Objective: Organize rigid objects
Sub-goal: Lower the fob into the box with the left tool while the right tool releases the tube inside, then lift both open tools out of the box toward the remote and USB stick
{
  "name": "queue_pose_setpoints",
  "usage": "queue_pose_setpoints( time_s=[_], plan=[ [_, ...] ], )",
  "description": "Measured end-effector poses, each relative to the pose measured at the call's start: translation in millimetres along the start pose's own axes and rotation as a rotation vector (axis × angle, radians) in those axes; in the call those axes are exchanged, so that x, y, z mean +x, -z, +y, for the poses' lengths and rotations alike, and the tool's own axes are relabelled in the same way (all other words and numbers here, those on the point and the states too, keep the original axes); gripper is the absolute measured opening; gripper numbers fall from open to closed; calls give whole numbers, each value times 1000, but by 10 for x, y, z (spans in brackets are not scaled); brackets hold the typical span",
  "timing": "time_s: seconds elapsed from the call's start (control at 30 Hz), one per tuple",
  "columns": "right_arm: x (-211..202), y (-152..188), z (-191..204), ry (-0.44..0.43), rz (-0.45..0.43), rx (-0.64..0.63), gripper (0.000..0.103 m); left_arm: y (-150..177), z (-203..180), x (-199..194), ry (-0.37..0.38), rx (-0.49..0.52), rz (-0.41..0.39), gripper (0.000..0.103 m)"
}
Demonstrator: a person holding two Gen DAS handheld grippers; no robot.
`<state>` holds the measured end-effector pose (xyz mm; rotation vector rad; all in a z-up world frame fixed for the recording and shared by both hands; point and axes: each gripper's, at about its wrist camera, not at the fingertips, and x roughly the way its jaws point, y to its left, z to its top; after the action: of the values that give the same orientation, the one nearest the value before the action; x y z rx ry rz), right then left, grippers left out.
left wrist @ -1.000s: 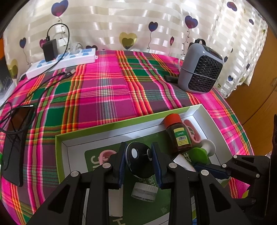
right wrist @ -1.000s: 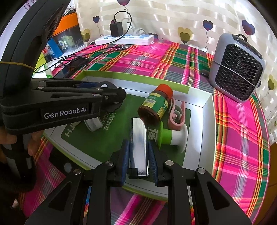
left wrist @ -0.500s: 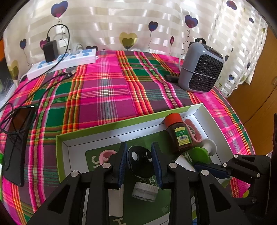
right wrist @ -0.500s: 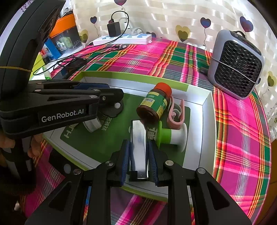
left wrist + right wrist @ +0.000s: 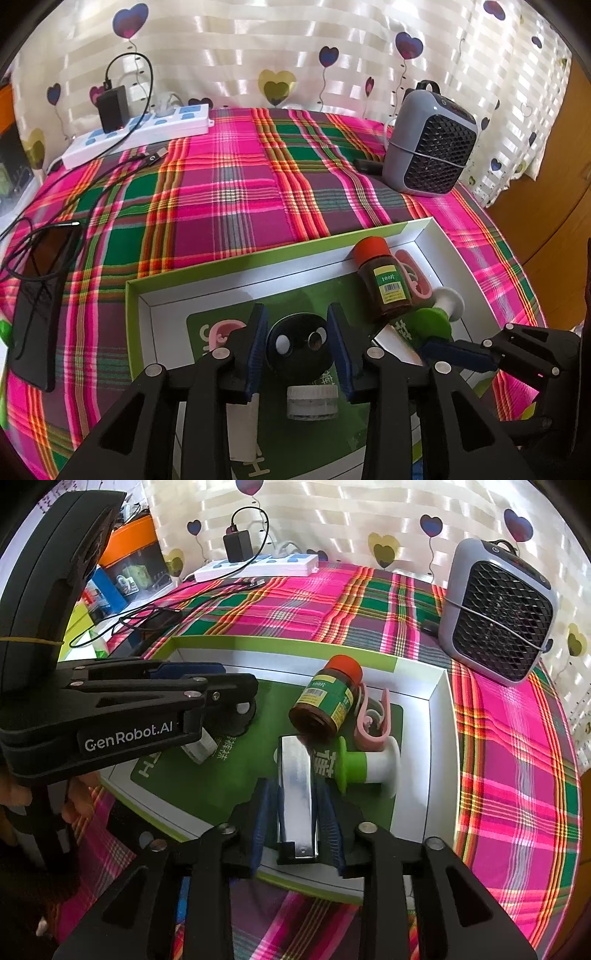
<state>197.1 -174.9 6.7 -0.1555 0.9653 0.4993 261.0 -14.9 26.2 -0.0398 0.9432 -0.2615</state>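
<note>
- In the shallow green-rimmed box (image 5: 133, 295) on the plaid-covered table (image 5: 229, 192), the sorting looks nearly done: a brown bottle (image 5: 384, 284) with an orange cap lies on its side at the far right, touching a pink clip (image 5: 417, 277), with a green-and-white spool (image 5: 443, 310) just in front of them.
- A small white ribbed cap (image 5: 312, 402) lies near the middle of the box floor, close to the camera in the left view.
- The left hand-held gripper (image 5: 297, 343) has just been opening; its blue pads now stand apart on either side of a black disc (image 5: 295, 345) with two pale spots. A narrow gap shows on each side, so the disc seems released and resting on the box floor rather than gripped.
- The right hand-held gripper (image 5: 295, 812) has likewise just been opening. A shiny metal bar (image 5: 295, 786) lies lengthwise between its pads, its far end reaching the bottle's base. The pads stand slightly off the bar's sides, so I judge it let go, lying at the near edge of the box.
- No loose rigid item is visible outside the box; only a power strip (image 5: 147, 129), cables, a dark phone (image 5: 37, 314) and a grey heater (image 5: 428, 147) sit on the table.
- What is left, by my reading: pull both grippers back clear of the disc and bar without knocking them.
</note>
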Motion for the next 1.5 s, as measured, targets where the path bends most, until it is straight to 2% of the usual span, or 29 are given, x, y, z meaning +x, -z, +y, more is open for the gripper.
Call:
queue_pose_setpoints(
  time_s=[0.5,1.03,1.5],
  plan=[
    [-192,91,35,19,-44,53,37,140,-33,-342,5,-5,-48,34],
    [-477,280,138,27,-111,97,37,431,-79,-774,-3,11,-109,34],
    [-678,556,221,45,-157,167,37,841,128,-1099,19,-56,-153,34]
  ],
)
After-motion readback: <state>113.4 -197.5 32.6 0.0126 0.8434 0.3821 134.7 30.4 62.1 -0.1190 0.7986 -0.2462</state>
